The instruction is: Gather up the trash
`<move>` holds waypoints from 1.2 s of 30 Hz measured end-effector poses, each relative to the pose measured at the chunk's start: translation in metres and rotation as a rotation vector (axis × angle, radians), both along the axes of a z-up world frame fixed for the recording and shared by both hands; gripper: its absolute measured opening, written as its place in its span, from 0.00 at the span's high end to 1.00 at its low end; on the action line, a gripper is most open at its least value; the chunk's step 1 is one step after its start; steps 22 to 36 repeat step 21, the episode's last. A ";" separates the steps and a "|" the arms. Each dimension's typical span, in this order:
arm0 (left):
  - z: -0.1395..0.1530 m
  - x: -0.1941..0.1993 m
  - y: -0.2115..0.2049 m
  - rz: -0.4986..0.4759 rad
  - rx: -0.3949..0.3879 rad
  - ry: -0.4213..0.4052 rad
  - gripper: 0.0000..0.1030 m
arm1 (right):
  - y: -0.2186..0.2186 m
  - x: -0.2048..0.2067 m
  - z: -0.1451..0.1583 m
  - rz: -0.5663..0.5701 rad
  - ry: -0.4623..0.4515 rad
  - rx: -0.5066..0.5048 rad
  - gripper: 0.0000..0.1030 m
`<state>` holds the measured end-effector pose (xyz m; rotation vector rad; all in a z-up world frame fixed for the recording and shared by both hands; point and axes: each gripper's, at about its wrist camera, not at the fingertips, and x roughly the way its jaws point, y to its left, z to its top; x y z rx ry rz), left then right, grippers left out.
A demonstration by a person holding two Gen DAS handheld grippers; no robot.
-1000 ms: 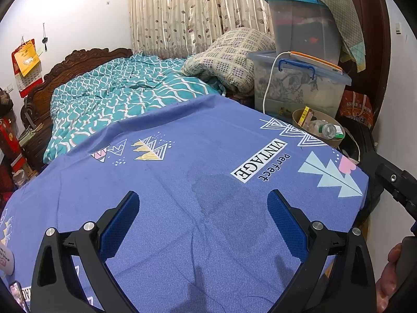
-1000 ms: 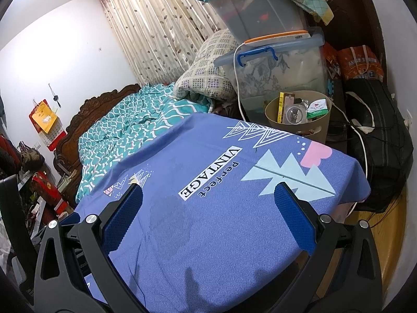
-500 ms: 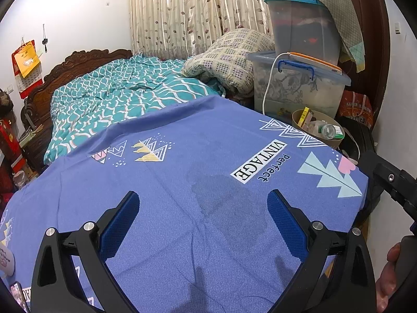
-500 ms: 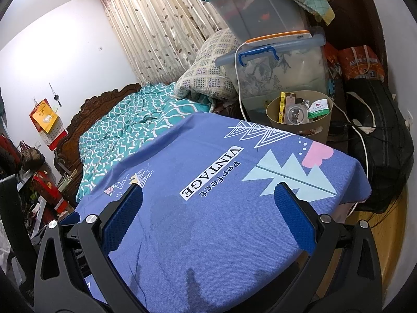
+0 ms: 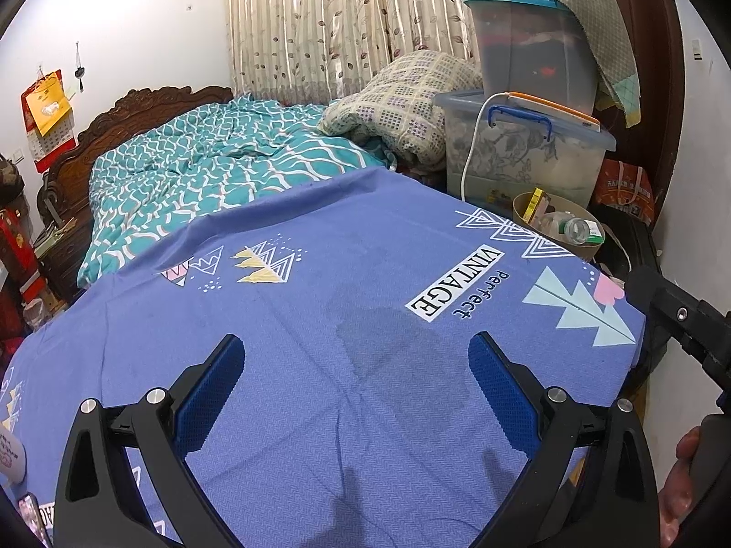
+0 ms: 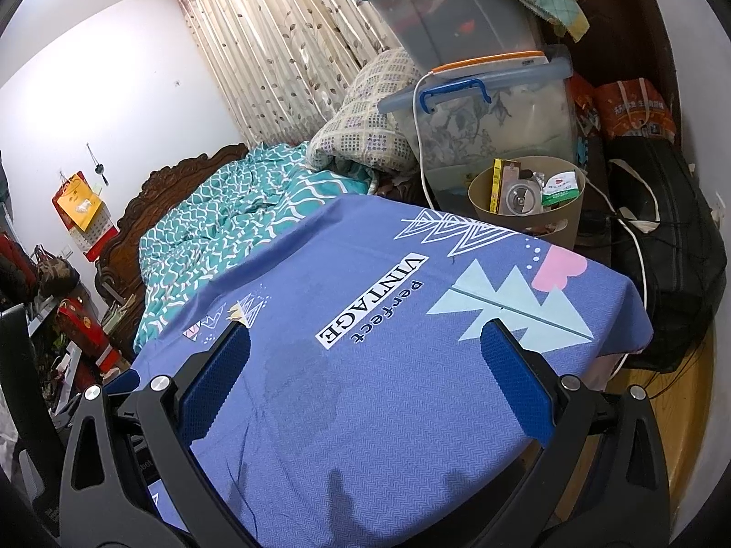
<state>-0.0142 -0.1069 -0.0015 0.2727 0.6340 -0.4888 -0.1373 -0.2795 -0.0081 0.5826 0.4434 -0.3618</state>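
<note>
A tan waste bin (image 6: 525,223) stands beyond the far right corner of a table draped in a blue printed cloth (image 6: 388,365). Inside it are a clear plastic bottle (image 6: 518,198), a yellow box (image 6: 495,185) and a white-green wrapper (image 6: 559,187). In the left wrist view the bin (image 5: 559,228) shows the same bottle (image 5: 573,228). My left gripper (image 5: 356,379) hovers open over the cloth with nothing in it. My right gripper (image 6: 365,365) is open and empty too, above the cloth's near part. A dark damp patch (image 5: 388,342) marks the cloth.
Stacked clear storage boxes (image 6: 493,105) with a white cable stand behind the bin. A black bag (image 6: 676,251) lies on the floor at right. A bed with a teal quilt (image 5: 205,173) and a checked pillow (image 5: 402,105) sits beyond the table. A person's hand (image 5: 680,484) shows at lower right.
Both views have shifted very slightly; the grippers stay open and nothing was picked up or moved.
</note>
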 end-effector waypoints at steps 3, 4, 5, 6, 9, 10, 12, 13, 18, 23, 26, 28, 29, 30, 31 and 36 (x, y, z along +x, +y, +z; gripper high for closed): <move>0.002 0.001 0.001 -0.001 0.000 -0.001 0.08 | 0.003 0.002 -0.001 0.002 0.001 0.000 0.03; 0.002 0.001 0.000 -0.001 0.000 -0.002 0.08 | 0.002 0.002 -0.001 0.002 0.001 0.000 0.03; 0.002 0.001 0.001 -0.001 0.000 -0.002 0.08 | 0.003 0.001 -0.001 0.002 0.002 0.001 0.03; 0.002 0.001 0.001 0.000 0.000 -0.004 0.08 | 0.002 0.002 -0.001 0.002 0.002 0.002 0.03; 0.002 0.001 0.003 -0.007 -0.006 -0.005 0.08 | 0.004 0.001 -0.002 0.003 0.002 0.002 0.03; 0.002 0.001 0.003 -0.007 -0.006 -0.008 0.08 | 0.004 0.001 -0.002 0.003 0.003 0.002 0.03; 0.001 0.000 0.004 -0.011 -0.005 -0.009 0.08 | 0.004 0.001 -0.002 0.002 0.003 0.003 0.03; 0.001 0.000 0.003 -0.015 -0.003 -0.008 0.08 | 0.003 0.002 -0.002 0.002 0.003 0.003 0.03; -0.002 0.001 0.003 -0.023 -0.001 0.010 0.08 | 0.003 0.003 -0.003 0.004 0.004 0.002 0.03; -0.002 0.001 0.003 -0.022 -0.001 0.009 0.08 | 0.003 0.003 -0.003 0.003 0.004 0.003 0.03; -0.002 0.001 0.003 -0.022 -0.001 0.009 0.08 | 0.003 0.003 -0.003 0.003 0.004 0.003 0.03; -0.002 0.001 0.003 -0.022 -0.001 0.009 0.08 | 0.003 0.003 -0.003 0.003 0.004 0.003 0.03; -0.002 0.001 0.003 -0.022 -0.001 0.009 0.08 | 0.003 0.003 -0.003 0.003 0.004 0.003 0.03; -0.002 0.001 0.003 -0.022 -0.001 0.009 0.08 | 0.003 0.003 -0.003 0.003 0.004 0.003 0.03; -0.002 0.001 0.003 -0.022 -0.001 0.009 0.08 | 0.003 0.003 -0.003 0.003 0.004 0.003 0.03; -0.002 0.001 0.003 -0.022 -0.001 0.009 0.08 | 0.003 0.003 -0.003 0.003 0.004 0.003 0.03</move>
